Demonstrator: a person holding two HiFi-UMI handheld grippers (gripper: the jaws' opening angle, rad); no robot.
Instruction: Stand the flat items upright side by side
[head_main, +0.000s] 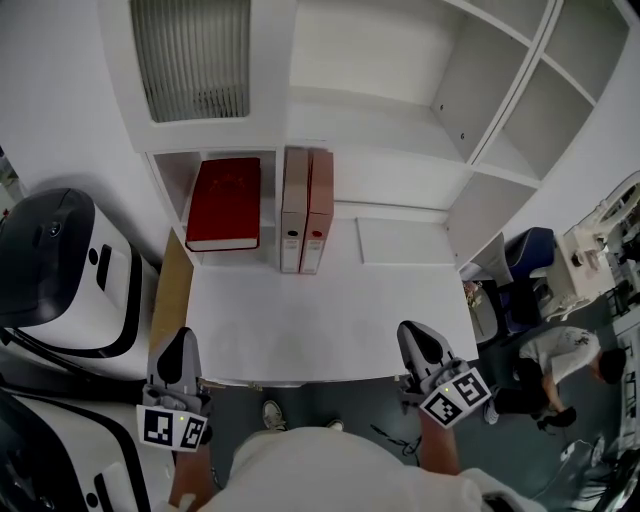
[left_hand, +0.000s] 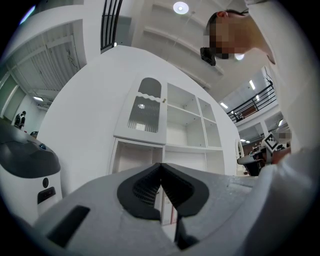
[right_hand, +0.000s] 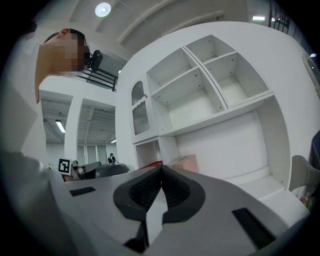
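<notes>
So how far along is the job?

Roughly two thirds, I'd judge. Two pinkish ring binders (head_main: 297, 205) already stand upright, touching side by side, spines facing out, at the back of the desk (head_main: 330, 330).

And the rest?

The red book (head_main: 226, 200) sits just to the left of the binders, in the low cubby of the shelf unit. Its broad cover faces up toward the head view, so it looks to be lying flat, though I cannot be sure it isn't leaning. If it is flat, it needs lifting onto its edge and setting against the binders.

Is either tool busy with it?

No. The left tool (head_main: 181, 338) and the right tool (head_main: 413, 332) both hover well short of the binders, out past the desk's near edge. Each has its jaws pressed together with nothing between them.

So what comes first?

One tool has to spread its jaws and reach in beside the binders.
</notes>
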